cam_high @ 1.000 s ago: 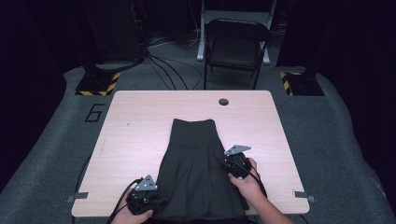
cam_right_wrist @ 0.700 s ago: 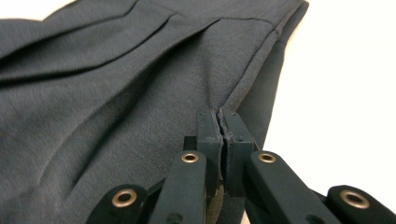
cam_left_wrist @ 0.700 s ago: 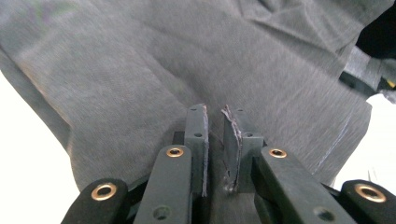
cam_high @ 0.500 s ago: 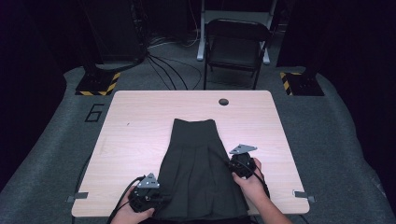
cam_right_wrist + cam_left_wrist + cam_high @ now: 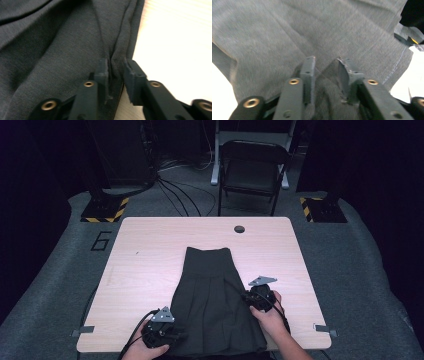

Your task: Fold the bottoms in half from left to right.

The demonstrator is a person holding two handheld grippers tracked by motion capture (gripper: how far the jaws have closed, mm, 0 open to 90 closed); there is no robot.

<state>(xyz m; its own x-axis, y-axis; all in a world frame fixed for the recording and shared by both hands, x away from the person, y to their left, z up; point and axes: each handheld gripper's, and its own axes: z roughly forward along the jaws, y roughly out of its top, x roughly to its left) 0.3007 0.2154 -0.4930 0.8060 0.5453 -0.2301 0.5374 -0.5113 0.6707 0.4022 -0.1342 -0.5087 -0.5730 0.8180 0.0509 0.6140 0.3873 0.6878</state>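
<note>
Loosening its pinch, the left gripper (image 5: 161, 334) at the table's (image 5: 150, 250) near edge has just spread its jaws around a skirt (image 5: 212, 305) fold. At the skirt's right edge, the right gripper (image 5: 260, 296) has likewise just parted, suggesting release.

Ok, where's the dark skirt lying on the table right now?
In the high view the dark skirt lies flat on the near middle of the table, waistband away from the person, between the left gripper and right gripper.
</note>
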